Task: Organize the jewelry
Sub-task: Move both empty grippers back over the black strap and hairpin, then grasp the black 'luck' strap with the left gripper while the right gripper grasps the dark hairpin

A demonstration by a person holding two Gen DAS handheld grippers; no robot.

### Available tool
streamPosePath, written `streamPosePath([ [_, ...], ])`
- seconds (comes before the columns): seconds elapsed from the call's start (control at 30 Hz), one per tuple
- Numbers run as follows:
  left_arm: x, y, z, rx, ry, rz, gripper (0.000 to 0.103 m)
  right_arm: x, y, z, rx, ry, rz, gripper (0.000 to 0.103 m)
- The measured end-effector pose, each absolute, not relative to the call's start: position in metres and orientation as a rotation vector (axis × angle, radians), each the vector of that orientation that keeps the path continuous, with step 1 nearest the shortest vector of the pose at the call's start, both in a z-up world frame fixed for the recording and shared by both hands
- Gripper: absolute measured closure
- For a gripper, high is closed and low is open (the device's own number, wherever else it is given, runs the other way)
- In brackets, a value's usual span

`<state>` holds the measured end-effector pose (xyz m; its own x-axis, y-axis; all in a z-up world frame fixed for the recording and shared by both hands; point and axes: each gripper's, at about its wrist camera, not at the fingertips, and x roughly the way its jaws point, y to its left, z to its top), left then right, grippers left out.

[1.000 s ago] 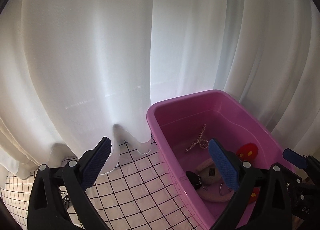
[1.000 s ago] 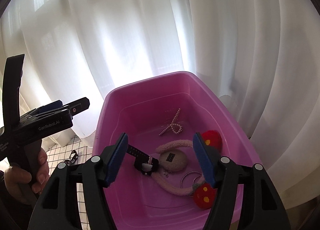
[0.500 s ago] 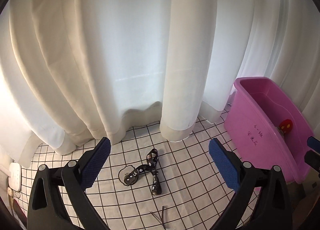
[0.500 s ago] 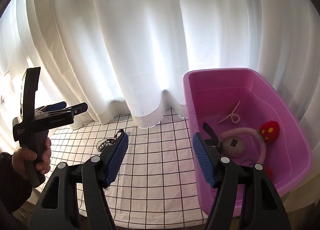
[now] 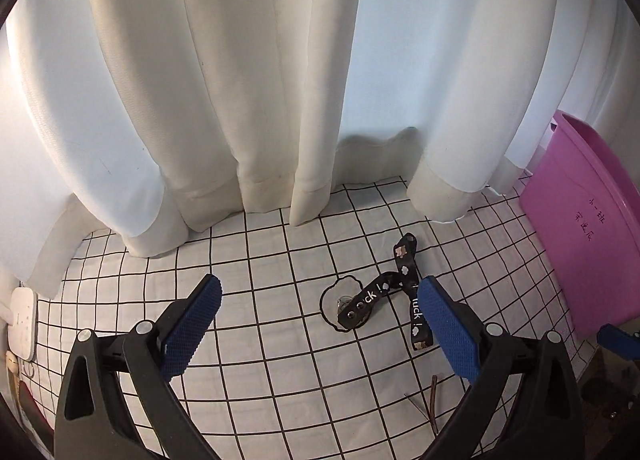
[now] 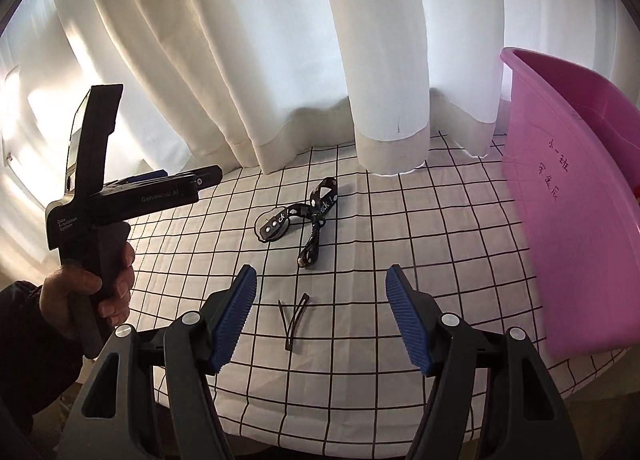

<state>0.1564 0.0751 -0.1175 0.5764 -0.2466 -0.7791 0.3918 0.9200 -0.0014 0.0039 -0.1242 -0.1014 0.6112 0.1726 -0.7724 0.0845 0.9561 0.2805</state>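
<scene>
On the checked cloth [image 6: 420, 260], the hairpin [image 6: 294, 318] points away.

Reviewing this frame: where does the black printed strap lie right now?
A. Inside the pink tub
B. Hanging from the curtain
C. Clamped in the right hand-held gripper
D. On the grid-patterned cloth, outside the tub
D. The black printed strap lies flat on the grid-patterned cloth, to the left of the pink tub, and the right hand-held gripper stands open and empty short of it.
</scene>
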Motion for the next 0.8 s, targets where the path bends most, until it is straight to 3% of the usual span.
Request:
streamPosePath([
  [0.4, 0.182, 0.041, -0.199, 0.307, 0.932, -0.502, 0.006, 0.021, -0.085, -0.174, 0.334, 1.01, 0.0, 0.039],
  [0.8, 0.194, 0.03, -0.227, 0.341, 0.952, -0.558, 0.006, 0.032, -0.074, -0.203, 0.313, 1.055, -0.02, 0.039],
])
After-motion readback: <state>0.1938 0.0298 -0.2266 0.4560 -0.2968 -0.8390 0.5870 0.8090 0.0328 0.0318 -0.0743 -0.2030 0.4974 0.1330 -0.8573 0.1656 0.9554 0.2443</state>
